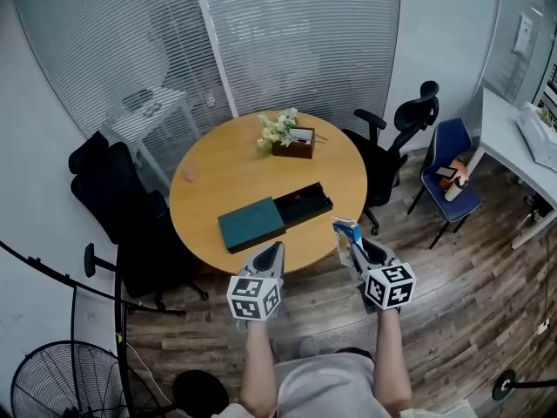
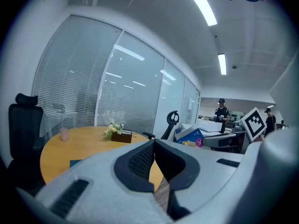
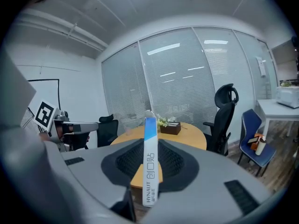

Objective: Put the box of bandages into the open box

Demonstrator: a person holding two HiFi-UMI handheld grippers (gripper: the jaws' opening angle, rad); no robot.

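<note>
There are two grippers, both held at the near edge of the round wooden worktop [image 1: 218, 168]. The left gripper [image 1: 271, 249] has its fingers [image 2: 135, 164] pressed together with nothing between them. The right gripper [image 1: 355, 246] has its fingers [image 3: 126, 161] pinching the one box of bandages [image 1: 345, 231], a thin white and blue carton that stands upright and shows edge-on in the right gripper view.

One open box [image 1: 306, 207] lies on the near half of the worktop, left of and beyond the bandages. It is a black tray with a teal lid [image 1: 251, 223] at its left end. Also on the worktop are one flower arrangement [image 1: 280, 131] at the far side and one pink cup [image 1: 189, 173] at the left.

The room has a wood-plank floor [image 1: 470, 268] and glass walls with blinds. A black office chair [image 1: 109, 190] stands left of the worktop and another [image 1: 405, 124] right of it. One blue chair [image 1: 448, 168] is farther right, and one fan [image 1: 57, 381] stands at the near left.
</note>
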